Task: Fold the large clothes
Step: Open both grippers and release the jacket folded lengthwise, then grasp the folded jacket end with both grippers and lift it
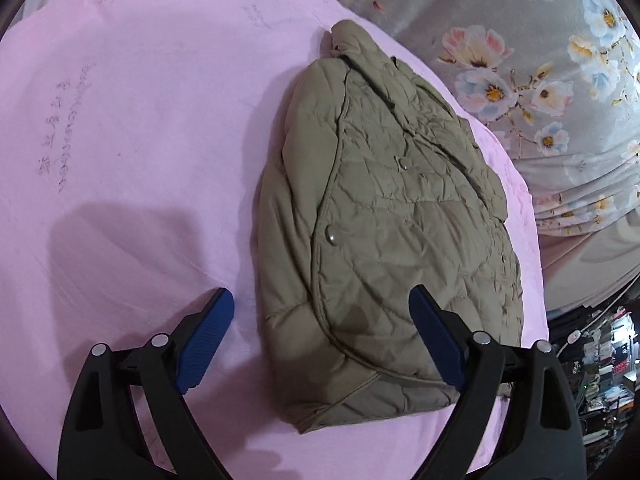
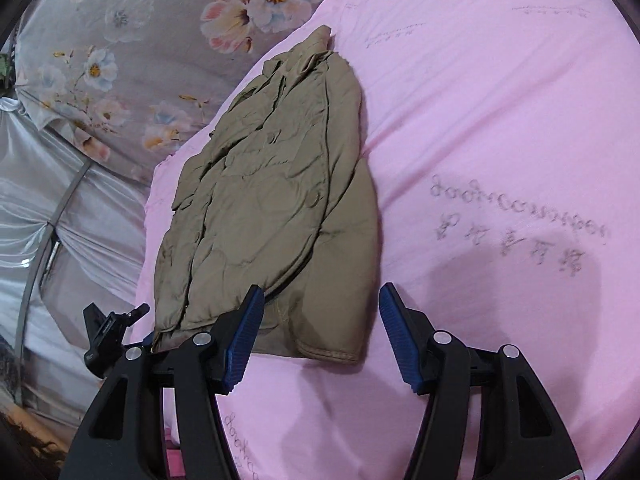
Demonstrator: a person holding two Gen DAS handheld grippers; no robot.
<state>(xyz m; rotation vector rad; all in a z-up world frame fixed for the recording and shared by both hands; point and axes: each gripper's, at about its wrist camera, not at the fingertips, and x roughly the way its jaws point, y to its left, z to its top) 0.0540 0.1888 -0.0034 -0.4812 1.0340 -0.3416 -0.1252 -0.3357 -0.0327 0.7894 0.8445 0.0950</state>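
An olive quilted jacket (image 1: 392, 216) lies folded lengthwise on a pink sheet (image 1: 140, 140), its collar at the far end and its hem toward me. My left gripper (image 1: 320, 291) hovers over the hem end, open wide, with nothing pinched between its blue pads (image 1: 208, 340). In the right wrist view the same jacket (image 2: 272, 200) lies left of centre on the pink sheet (image 2: 500, 120). My right gripper (image 2: 322, 289) is open above the jacket's near corner, and its pads (image 2: 244, 336) grip no cloth.
Grey floral bedding (image 1: 540, 80) borders the pink sheet behind the jacket and shows again as floral bedding (image 2: 120, 60) at upper left. A cluttered dark area (image 1: 600, 360) lies past the bed edge. A black piece of gear (image 2: 108, 332) sits by the jacket's left corner.
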